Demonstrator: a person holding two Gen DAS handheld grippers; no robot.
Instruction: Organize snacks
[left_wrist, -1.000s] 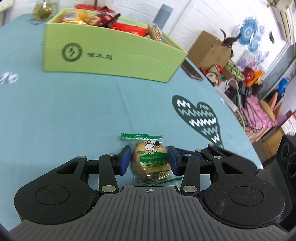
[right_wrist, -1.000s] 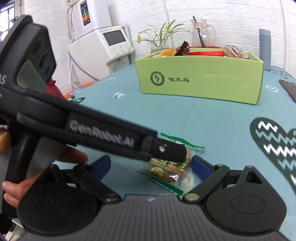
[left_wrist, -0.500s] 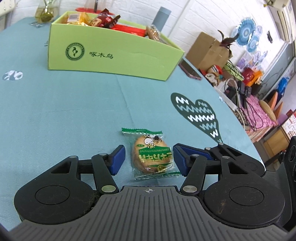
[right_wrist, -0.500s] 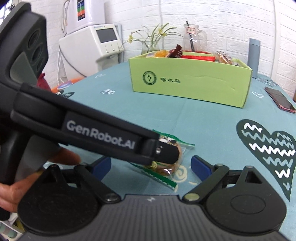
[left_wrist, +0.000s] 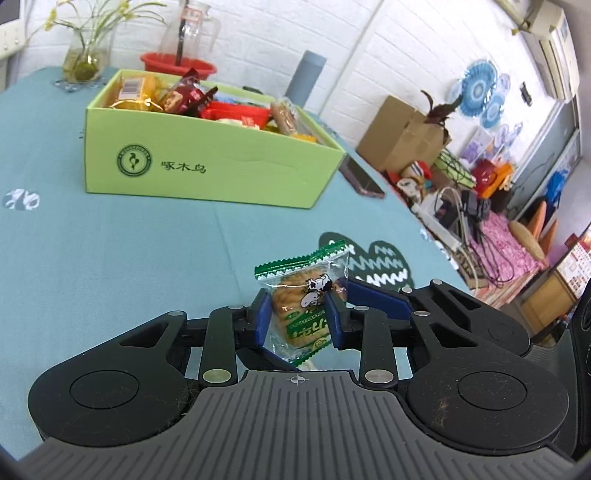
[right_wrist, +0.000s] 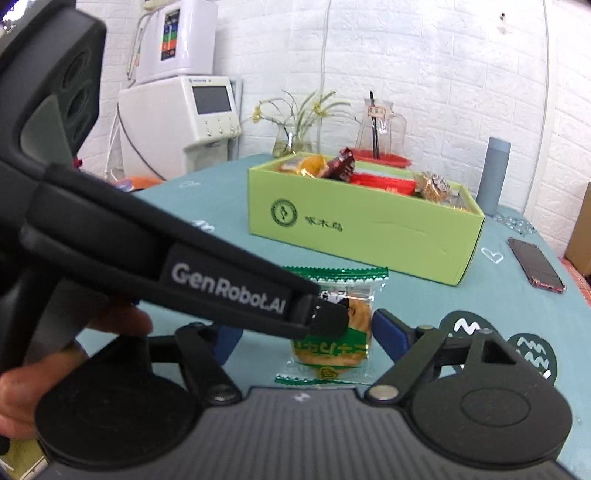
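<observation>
1 biscuit packet (left_wrist: 301, 312) off the counter (left_wrist: 110, 251) — lay flat a moment ago | left gripper (left_wrist: 297, 319) just closed, pinching it upright | right gripper (right_wrist: 304, 334) spread, narrowing around it, not touching | next — likely green box (left_wrist: 221, 173)

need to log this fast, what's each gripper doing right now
left gripper: shut on the biscuit packet.
right gripper: open, jaws just been closing, the packet between them, pads not touching it.
</observation>
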